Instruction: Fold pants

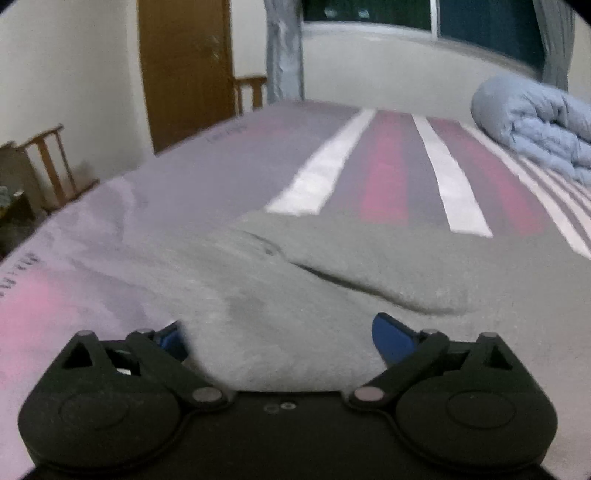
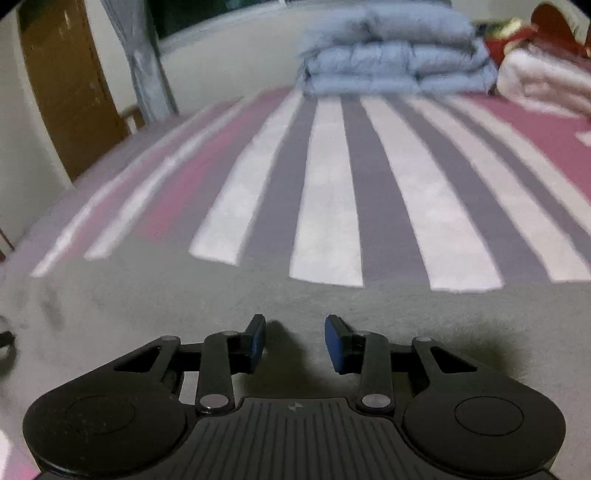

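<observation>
Two tools address the grey pants [image 2: 258, 295] on the striped bed [image 2: 332, 166]: left tool [image 1: 280, 336] spread wide around a raised fold; right tool [image 2: 295, 339] partly open, empty, just above flat fabric.

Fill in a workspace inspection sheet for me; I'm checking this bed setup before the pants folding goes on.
Surface: striped bedsheet, pink, grey, white.
Job's things: grey pants spread flat, a fold ridge across them.
Clutter: folded blue quilt; white blanket.
Grippers: left gripper open, pants fabric bunched between its jaws; right gripper open, nothing between the pads.
Cables: nothing seen.
Surroundings: wooden door, curtain, window.
</observation>
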`<action>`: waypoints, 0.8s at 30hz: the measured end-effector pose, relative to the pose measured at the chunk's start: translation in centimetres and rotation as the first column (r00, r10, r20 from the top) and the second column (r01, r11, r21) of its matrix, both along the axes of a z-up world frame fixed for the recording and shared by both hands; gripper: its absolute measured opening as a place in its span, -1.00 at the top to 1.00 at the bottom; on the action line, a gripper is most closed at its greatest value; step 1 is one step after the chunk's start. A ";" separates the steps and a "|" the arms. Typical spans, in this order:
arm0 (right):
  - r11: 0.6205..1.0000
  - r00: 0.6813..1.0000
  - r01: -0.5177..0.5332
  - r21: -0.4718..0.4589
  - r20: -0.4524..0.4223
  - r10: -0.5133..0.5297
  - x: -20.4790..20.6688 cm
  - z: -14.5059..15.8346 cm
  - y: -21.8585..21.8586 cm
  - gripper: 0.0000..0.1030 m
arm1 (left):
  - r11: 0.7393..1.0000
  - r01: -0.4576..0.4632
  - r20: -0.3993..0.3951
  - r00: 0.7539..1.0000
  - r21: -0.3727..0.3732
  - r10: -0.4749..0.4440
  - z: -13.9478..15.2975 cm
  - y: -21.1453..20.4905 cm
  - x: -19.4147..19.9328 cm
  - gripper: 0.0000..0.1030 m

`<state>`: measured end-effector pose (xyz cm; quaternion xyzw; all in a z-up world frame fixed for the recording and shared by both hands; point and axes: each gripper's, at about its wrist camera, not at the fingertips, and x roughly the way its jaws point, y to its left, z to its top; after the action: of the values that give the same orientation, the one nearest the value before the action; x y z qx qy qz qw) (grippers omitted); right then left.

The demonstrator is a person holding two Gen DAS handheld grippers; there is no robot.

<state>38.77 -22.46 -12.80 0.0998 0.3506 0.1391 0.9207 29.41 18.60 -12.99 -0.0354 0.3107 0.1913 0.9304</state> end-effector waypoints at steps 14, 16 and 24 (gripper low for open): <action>0.992 0.999 -0.024 0.126 0.051 0.017 -10.7 0.6 -4.0 -0.23 | 0.996 0.074 0.058 0.995 0.049 -0.077 0.8 -3.0 -4.5 -0.52; 0.987 0.997 0.053 0.153 0.052 -0.061 -11.4 1.1 -6.4 -0.23 | 1.000 0.030 0.065 0.997 0.003 -0.031 1.0 -1.3 -5.1 -0.44; 0.946 0.955 0.286 0.156 0.040 -0.295 -14.2 1.7 -15.6 -0.23 | 0.973 -0.055 0.111 0.990 -0.224 0.081 2.4 7.2 -7.0 0.03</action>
<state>24.61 -38.10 -11.12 0.2140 0.2918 0.0308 0.9317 22.36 25.82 -10.59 -0.1605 0.2723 0.1849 0.9305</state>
